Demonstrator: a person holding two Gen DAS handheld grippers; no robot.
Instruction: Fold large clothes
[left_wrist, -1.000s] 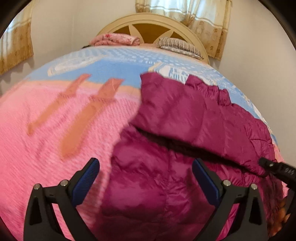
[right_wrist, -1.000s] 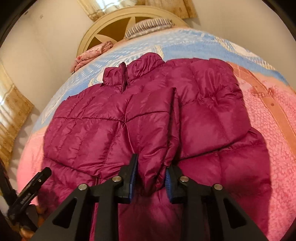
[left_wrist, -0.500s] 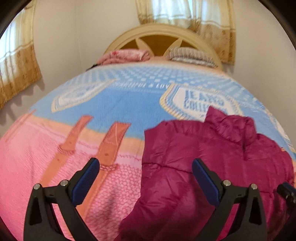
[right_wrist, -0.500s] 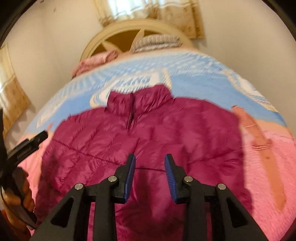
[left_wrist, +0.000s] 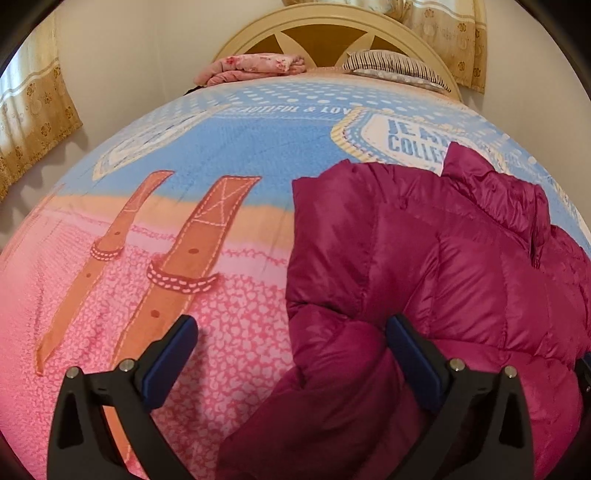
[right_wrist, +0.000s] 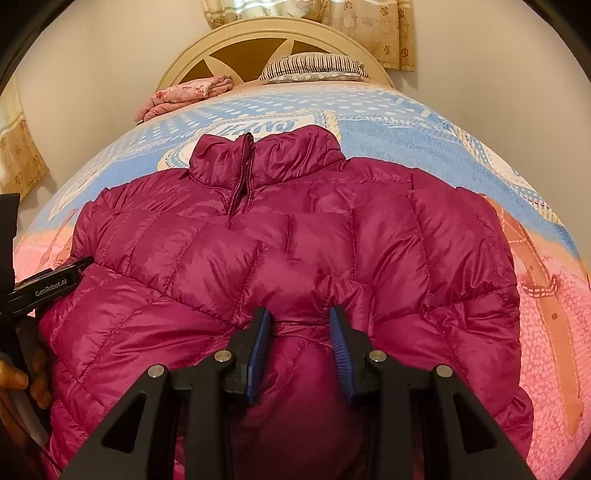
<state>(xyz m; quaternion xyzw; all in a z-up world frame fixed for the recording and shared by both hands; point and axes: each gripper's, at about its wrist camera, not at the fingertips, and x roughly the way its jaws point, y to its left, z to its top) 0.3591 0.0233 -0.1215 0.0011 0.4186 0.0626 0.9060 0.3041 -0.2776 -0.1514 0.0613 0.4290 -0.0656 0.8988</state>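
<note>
Magenta puffer jacket (right_wrist: 288, 258) is spread front-up on the bed blanket (left_wrist: 155, 236), collar at 12 o'clock. Open blanket is seen at 9 o'clock of the jacket's left edge. Left gripper (left_wrist: 291, 354) is held wide open, nothing gripped; the jacket edge bulges between its fingers toward 3 o'clock. Right gripper (right_wrist: 301, 343) is partly open over the jacket's lower middle, fabric between the pads, grip not confirmed. Headboard (right_wrist: 273, 40), folded pink cloth (right_wrist: 184, 96), striped pillow (right_wrist: 310, 66), curtains (left_wrist: 33, 110) at 12 o'clock.

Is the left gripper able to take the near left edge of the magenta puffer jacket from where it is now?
Probably yes. The left gripper is open, the magenta puffer jacket already lies between its fingers, and nothing covers that edge.
</note>
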